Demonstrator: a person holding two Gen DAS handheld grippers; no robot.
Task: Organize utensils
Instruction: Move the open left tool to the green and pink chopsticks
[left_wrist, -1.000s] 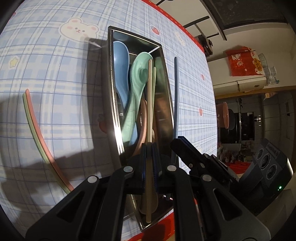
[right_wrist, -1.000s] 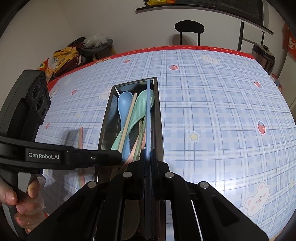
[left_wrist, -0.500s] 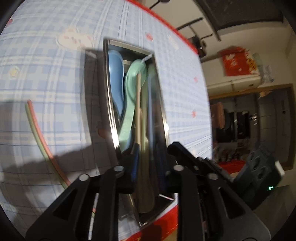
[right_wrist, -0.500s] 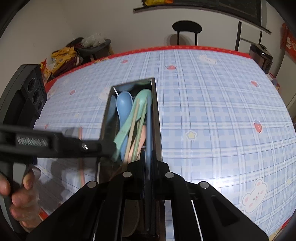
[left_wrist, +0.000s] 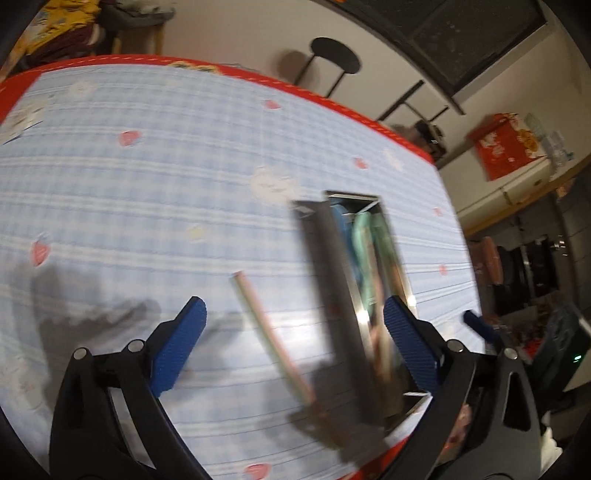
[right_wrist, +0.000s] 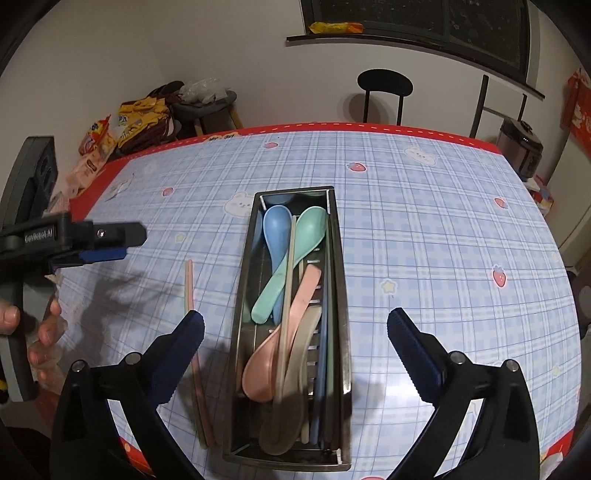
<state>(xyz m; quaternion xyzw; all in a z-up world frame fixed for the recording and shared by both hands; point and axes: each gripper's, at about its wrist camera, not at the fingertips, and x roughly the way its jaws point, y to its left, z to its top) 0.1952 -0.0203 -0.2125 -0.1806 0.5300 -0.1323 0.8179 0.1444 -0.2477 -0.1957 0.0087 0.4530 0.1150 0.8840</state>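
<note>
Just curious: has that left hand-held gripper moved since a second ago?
Yes. The left hand-held gripper swung left, away from the metal tray; its jaws just opened, empty.

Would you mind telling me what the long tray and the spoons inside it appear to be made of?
The tray looks like stainless steel: grey, thin-walled, with bright reflections along its rim. The blue spoon, green spoon and pink spoon look like matte plastic or melamine: flat pastel colour, soft rounded edges, no sharp glints. Which one cannot be told.
</note>
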